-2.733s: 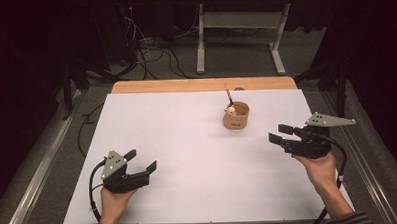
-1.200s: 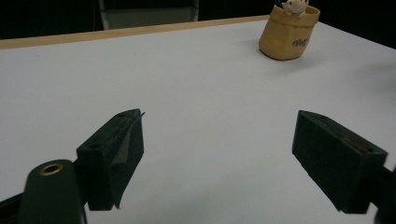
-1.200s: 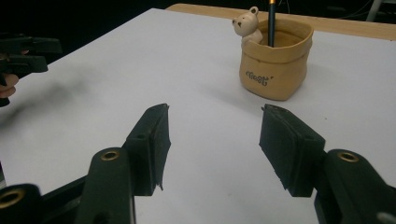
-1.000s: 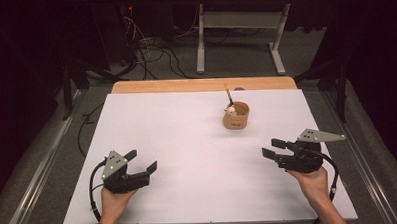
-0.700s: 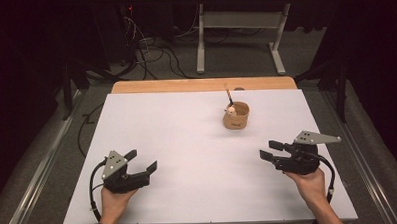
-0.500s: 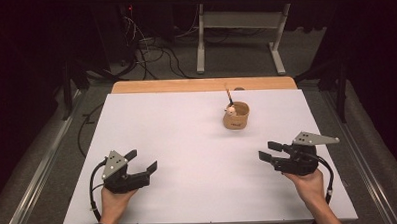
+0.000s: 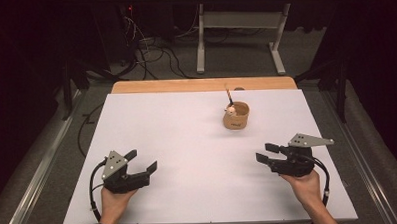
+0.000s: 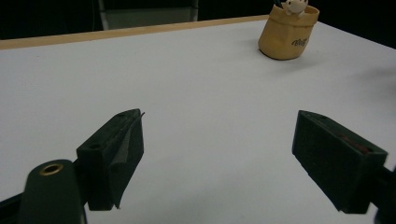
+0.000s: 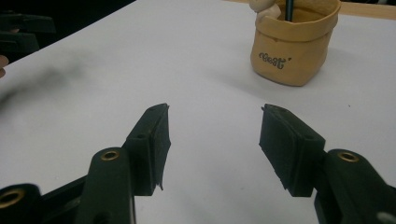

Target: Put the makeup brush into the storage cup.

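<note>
Both tongs, left (image 7: 142,161) and right (image 7: 266,152), gape empty, well short of the tan pouch (image 7: 235,116).

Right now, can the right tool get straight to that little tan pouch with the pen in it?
Probably yes. The right tool is open, holding nothing, and only bare white table lies between it and the tan pouch. It would have to move forward; they are apart.

- white table top (image 7: 188,157), matte, wooden strip (image 7: 200,85) along far edge
- tan pouch-like holder (image 7: 235,116) stands upright on it, right of middle, toward far edge; dark stick and small pale figure poke out
- grey floor (image 7: 63,161) around table, cables at back
</note>
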Demonstrator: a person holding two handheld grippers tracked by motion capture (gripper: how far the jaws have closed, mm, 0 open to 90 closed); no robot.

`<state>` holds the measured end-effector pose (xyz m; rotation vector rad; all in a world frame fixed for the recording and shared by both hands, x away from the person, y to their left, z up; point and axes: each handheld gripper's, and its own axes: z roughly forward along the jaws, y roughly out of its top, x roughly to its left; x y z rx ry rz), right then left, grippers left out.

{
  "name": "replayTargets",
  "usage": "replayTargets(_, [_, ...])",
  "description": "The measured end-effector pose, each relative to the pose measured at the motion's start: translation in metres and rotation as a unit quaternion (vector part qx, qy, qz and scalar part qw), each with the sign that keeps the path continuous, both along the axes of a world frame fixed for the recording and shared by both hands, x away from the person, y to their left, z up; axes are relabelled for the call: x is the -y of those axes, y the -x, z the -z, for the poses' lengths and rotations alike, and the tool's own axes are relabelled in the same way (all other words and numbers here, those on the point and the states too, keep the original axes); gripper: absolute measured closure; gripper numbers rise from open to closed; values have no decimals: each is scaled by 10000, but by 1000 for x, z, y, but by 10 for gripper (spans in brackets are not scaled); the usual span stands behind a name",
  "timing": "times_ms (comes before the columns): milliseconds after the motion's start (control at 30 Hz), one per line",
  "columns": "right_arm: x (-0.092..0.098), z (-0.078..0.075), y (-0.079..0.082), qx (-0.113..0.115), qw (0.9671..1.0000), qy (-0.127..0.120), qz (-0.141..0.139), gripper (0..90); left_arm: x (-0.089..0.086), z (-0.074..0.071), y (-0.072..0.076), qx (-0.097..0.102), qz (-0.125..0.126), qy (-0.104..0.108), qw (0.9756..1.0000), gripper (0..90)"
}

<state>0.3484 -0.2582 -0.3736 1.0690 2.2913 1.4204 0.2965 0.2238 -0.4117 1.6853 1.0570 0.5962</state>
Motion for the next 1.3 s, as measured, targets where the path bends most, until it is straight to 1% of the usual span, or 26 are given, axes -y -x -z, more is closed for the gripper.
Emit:
replayTargets(100, [-2,2,0,-9,10000,44,6,447,0,0,0,0,1,-2,10000,173])
replayTargets(167, [-3,3,0,28,10000,71,18,447,0,0,0,-1,0,-3,10000,173])
replayTargets(600, [-6,11,-1,46,10000,65,41,447,0,0,0,-4,-3,-8,10000,172])
replayTargets(700, [-6,13,-1,85,9999,72,39,448,0,0,0,-9,-3,-6,10000,172])
replayTargets(767, [-6,14,-1,137,9998,101,82,449,0,0,0,-15,-3,-5,10000,171])
replayTargets(1000, [-3,18,-1,112,9997,120,167,448,0,0,0,-17,-6,-6,10000,171])
replayTargets(1200, [1,20,-2,154,9996,114,226,448,0,0,0,-29,-2,-21,10000,171])
replayTargets(1300, [2,21,-2,128,9995,99,289,447,0,0,0,-36,-1,-15,10000,171])
